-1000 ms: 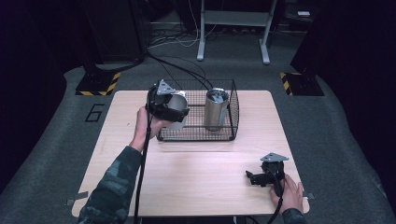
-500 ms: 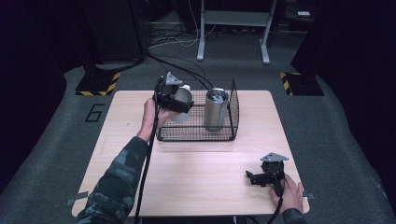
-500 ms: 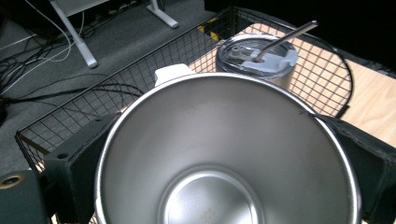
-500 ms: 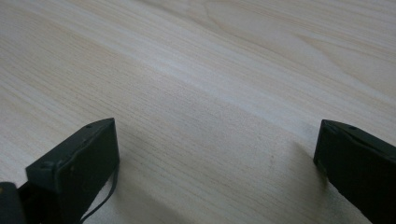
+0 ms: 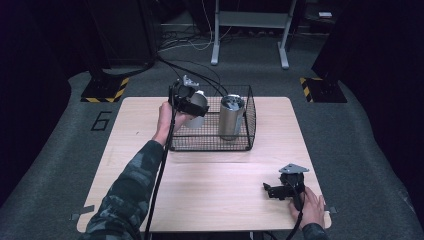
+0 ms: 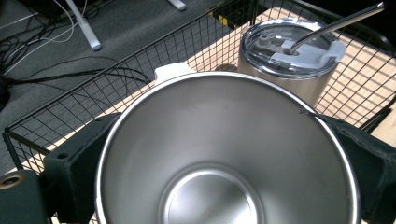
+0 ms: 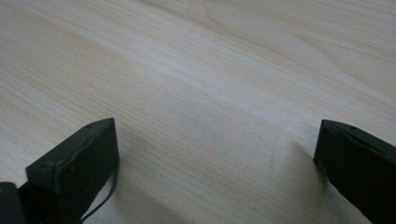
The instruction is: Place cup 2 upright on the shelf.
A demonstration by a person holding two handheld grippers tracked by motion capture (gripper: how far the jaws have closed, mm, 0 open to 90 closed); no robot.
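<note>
High view: the left claw [image 5: 192,102] held a steel cup [image 5: 198,109] over the left rim of the wire basket [image 5: 210,145], beside a lidded tumbler [image 5: 231,116] standing inside it; the right claw [image 5: 270,190] lay near the front edge of the table [image 5: 135,150], with bare wood around it.

Left gripper view: the cup [image 6: 229,154], open-mouthed and brushed inside, was clamped between both jaws; its lower rim was cut off.

Right gripper view: the jaws stood wide apart over bare table [image 7: 210,93].
</note>
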